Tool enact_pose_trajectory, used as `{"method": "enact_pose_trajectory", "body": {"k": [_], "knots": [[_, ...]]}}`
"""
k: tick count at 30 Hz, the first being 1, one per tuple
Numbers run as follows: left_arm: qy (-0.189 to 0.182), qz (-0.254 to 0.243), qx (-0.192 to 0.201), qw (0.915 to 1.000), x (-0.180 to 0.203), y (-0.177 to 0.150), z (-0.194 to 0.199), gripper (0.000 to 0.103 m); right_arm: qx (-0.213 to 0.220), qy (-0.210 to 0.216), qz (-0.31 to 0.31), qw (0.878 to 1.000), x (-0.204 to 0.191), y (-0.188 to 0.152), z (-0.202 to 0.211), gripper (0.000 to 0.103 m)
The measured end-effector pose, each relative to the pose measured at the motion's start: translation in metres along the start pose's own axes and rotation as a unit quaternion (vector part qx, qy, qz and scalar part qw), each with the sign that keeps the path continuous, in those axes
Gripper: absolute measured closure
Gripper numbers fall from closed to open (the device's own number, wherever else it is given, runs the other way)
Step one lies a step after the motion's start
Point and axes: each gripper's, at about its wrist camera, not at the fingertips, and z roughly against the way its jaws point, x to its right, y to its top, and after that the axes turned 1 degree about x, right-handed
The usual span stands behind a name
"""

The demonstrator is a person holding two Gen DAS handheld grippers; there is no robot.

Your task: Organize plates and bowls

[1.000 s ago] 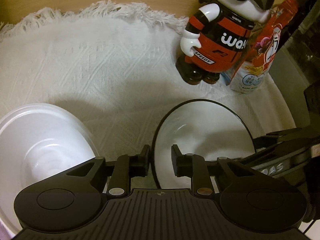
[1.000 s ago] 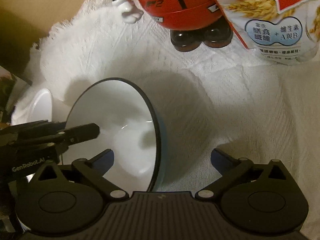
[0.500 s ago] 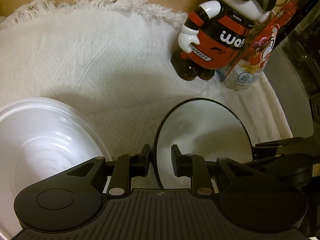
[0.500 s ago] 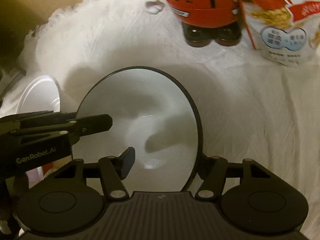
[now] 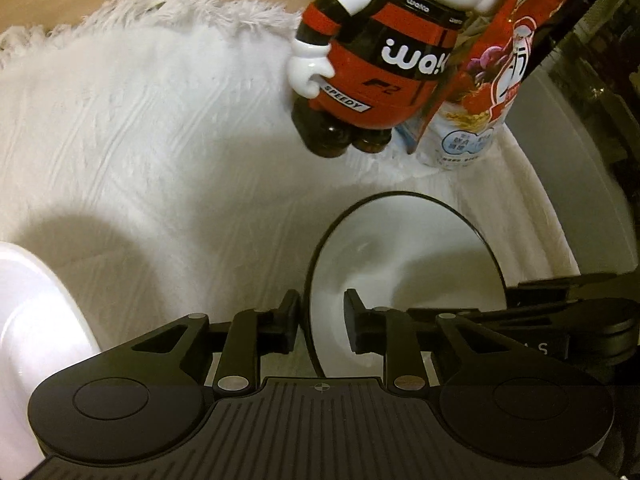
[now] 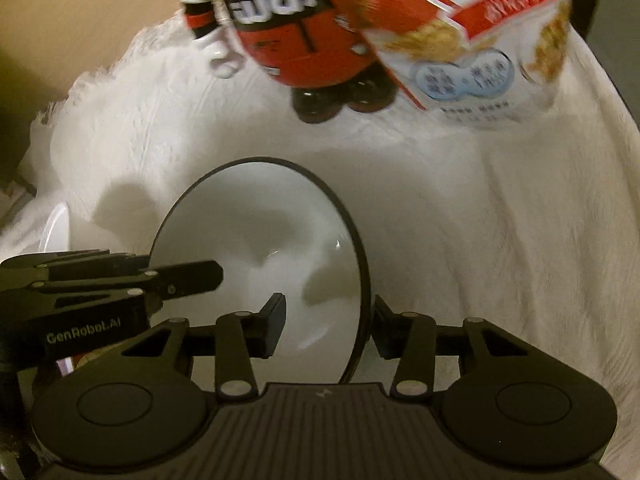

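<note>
Two grippers' fingers (image 5: pixel 285 322) straddle the dark-rimmed bowl's (image 5: pixel 404 256) rim.

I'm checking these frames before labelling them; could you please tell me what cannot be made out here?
- Left wrist view: white bowl is cut off by the left edge; toy robot loses its head at the top edge.
- Right wrist view: snack bag print is motion-blurred, unreadable.
- Right wrist view: whether the right gripper pads press the black-rimmed bowl, whose outside is hidden.
</note>
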Motion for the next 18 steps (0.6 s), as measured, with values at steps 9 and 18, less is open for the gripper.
{"method": "enact_pose_trajectory", "body": {"k": [9,18], "knots": [[0.04,0.009,-0.036,0.9985,0.005,-0.004,-0.009,0.075,-0.012,0.028,-0.018,0.999,0.005,0.0,-0.012,0.056],[0.046,0.037,-0.003,0.9982,0.018,-0.005,0.043,0.075,0.01,0.052,0.002,0.999,-0.011,-0.003,0.02,0.056]]}}
